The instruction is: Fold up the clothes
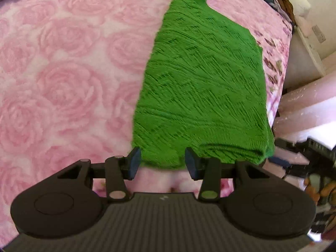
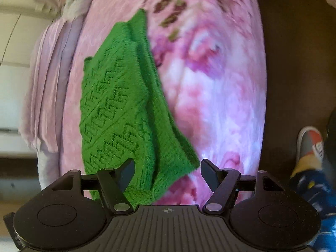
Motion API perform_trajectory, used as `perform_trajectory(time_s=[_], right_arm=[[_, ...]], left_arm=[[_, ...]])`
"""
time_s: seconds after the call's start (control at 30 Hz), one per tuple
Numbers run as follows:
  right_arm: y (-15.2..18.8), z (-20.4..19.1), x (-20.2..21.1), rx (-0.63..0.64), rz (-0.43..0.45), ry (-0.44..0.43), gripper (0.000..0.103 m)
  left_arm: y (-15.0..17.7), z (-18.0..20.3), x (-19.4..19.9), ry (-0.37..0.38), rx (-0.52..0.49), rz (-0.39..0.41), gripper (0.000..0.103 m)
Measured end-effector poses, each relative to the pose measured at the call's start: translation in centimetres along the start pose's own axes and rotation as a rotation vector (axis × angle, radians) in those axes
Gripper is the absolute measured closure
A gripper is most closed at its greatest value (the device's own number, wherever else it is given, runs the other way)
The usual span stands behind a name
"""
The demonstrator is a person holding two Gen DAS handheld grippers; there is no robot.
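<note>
1. i see the green knit sweater (image 1: 201, 84) folded into a long strip on the pink rose bedspread (image 1: 63, 73).
2. from my left view its long axis runs straight away from the claw, narrow end far, near edge rolled thick.
3. my left gripper (image 1: 163, 163) has jaws apart, near hem sits between the fingertips, not pinched.
4. my right gripper (image 2: 168, 173) is spread wide, with the sweater's near corner between the tips, unclamped; strip angles up-left.
5. right view is blurred.
</note>
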State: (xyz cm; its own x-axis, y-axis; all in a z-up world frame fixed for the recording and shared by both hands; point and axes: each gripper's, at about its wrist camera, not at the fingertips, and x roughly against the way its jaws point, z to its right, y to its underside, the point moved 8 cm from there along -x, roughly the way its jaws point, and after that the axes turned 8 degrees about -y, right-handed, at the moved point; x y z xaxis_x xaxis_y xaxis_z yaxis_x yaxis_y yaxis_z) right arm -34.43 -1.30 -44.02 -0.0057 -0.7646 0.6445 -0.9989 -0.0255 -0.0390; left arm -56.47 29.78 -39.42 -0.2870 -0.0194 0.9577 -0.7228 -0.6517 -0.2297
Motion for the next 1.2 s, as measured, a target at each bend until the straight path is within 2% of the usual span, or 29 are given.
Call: perform_trajectory(time_s=[0.2,0.37,0.43,0.6,0.7,0.77,0.8,0.83,1.03,1.13,1.2], right_arm=[[2.4,-0.1,-0.6,-0.099,0.061,-0.091,0.036],[3.6,-0.1,-1.7,-0.255,0.108,-0.153,0.047],[3.8,0.1,-2.4,-0.302,0.122,-0.148,0.050],[3.2,1.1,-3.3,-0.414,0.186,-0.144,0.064],[3.3,1.3,-3.3,-0.403,0.191,-0.123,0.071],[3.5,1.1,-3.3,-0.387,0.192,-0.114,0.080],[3.4,0.9,-3.3,-0.390,0.191,-0.116,0.084],[3.4,0.6,-3.3,-0.393,0.185,-0.113,0.087],[2.1,-3.7,-1.5,-0.352,0.158,-0.100,0.089],[0.1,-6.8,-0.2,-0.356,0.160,-0.129,0.089],[-2.0,-8.3,0.1,-0.383,0.170,-0.147,0.089]], left_arm=[[-1.4,-1.9,-1.6,0.036,0.014,-0.022,0.063],[-1.3,-1.7,-3.0,0.093,-0.007,-0.069,0.062],[-1.3,-1.6,-3.6,0.113,-0.006,-0.082,0.056],[-1.2,-2.3,-5.4,0.187,0.040,-0.128,0.057],[-1.1,-1.9,-6.4,0.225,0.044,-0.142,0.057],[-1.3,-2.1,-6.9,0.248,0.058,-0.141,0.068],[-1.4,-2.3,-6.9,0.251,0.064,-0.142,0.083],[-1.5,-2.6,-6.8,0.265,0.073,-0.146,0.090],[-3.6,-1.5,-2.6,0.305,0.038,-0.092,0.092],[-6.9,-0.8,0.3,0.366,0.085,-0.039,0.092],[-10.1,-0.2,1.9,0.420,0.112,0.011,0.092]])
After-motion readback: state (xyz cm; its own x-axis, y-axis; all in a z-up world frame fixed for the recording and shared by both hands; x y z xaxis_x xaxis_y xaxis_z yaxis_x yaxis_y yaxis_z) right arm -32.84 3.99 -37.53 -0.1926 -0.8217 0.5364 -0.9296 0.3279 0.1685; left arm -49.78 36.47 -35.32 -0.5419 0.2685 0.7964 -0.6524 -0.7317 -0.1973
